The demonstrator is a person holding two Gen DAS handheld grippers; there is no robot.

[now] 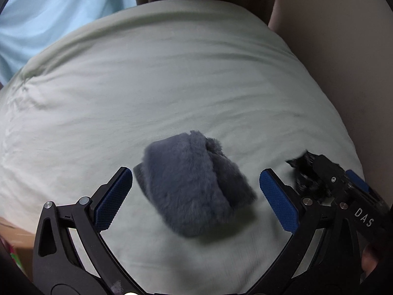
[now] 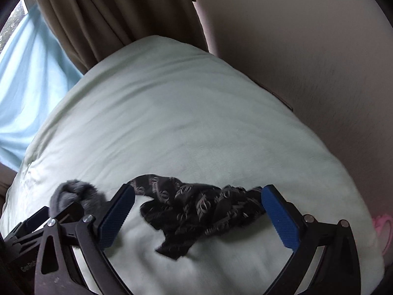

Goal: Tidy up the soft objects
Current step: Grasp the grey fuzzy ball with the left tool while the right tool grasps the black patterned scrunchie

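A fluffy grey-blue piece (image 1: 194,186) lies on the pale green bedding (image 1: 172,78). My left gripper (image 1: 196,196) is open above it, one pad on each side, not touching it. A black patterned cloth (image 2: 196,209) lies crumpled on the bedding (image 2: 184,123). My right gripper (image 2: 197,211) is open above it, its fingers straddling the cloth. The grey piece also shows at the left of the right wrist view (image 2: 73,195), partly hidden by the left gripper. A bit of the black cloth (image 1: 301,164) shows behind the right gripper in the left wrist view.
A brown curtain (image 2: 118,12) and a light blue curtain (image 2: 27,81) hang behind the bed. A beige wall (image 2: 307,61) runs along the right. A pink object (image 2: 383,228) sits at the bed's right edge. A cardboard box (image 1: 14,241) is at lower left.
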